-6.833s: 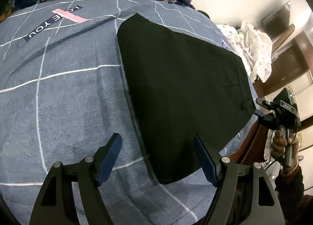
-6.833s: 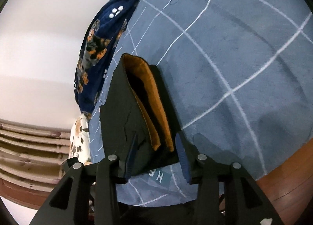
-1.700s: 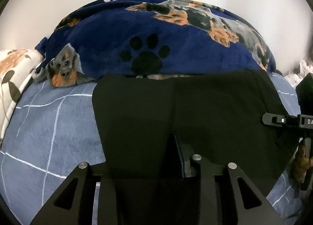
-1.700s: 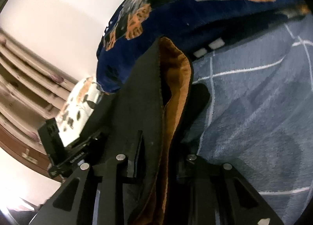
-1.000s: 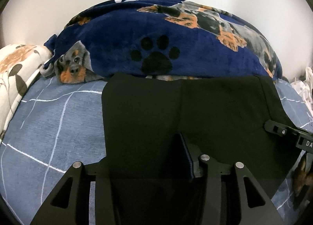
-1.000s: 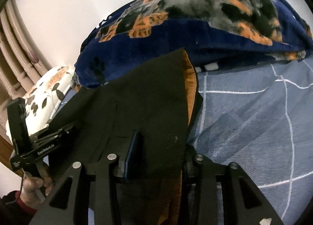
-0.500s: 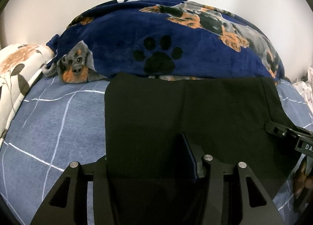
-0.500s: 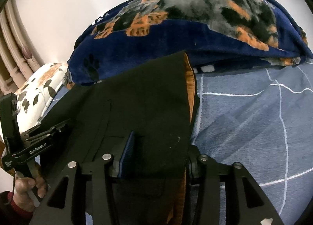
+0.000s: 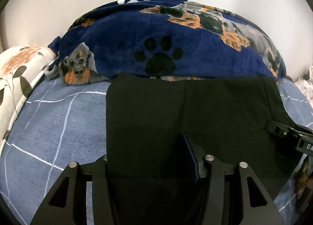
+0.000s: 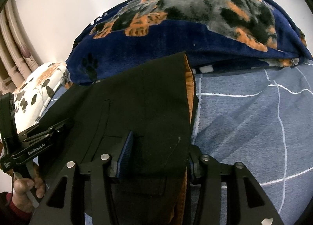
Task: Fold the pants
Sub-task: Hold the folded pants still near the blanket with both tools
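The black pants (image 9: pixel 176 111) lie folded on the blue checked bedspread (image 9: pixel 58 119), their far edge against a navy dog-print blanket. My left gripper (image 9: pixel 148 158) holds the near left edge of the fabric; one blue pad (image 9: pixel 190 152) shows, the other is hidden under cloth. My right gripper (image 10: pixel 154 156) grips the waistband end of the pants (image 10: pixel 140 103), where the orange lining (image 10: pixel 189 88) shows; its jaws stand apart with cloth between them. Each gripper shows in the other's view, the right one (image 9: pixel 283 133) and the left one (image 10: pixel 39 133).
The navy dog-and-paw blanket (image 9: pixel 166 44) is heaped along the wall behind the pants. A white floral pillow (image 9: pixel 17 72) lies at the left. Bare bedspread (image 10: pixel 244 119) stretches to the right of the pants. Curtains (image 10: pixel 13 52) hang at the far left.
Both grippers have carried the folded pants' near edge toward the blanket and lowered it. The jaws of both have widened slightly over the last second. The pants now lie flatter.
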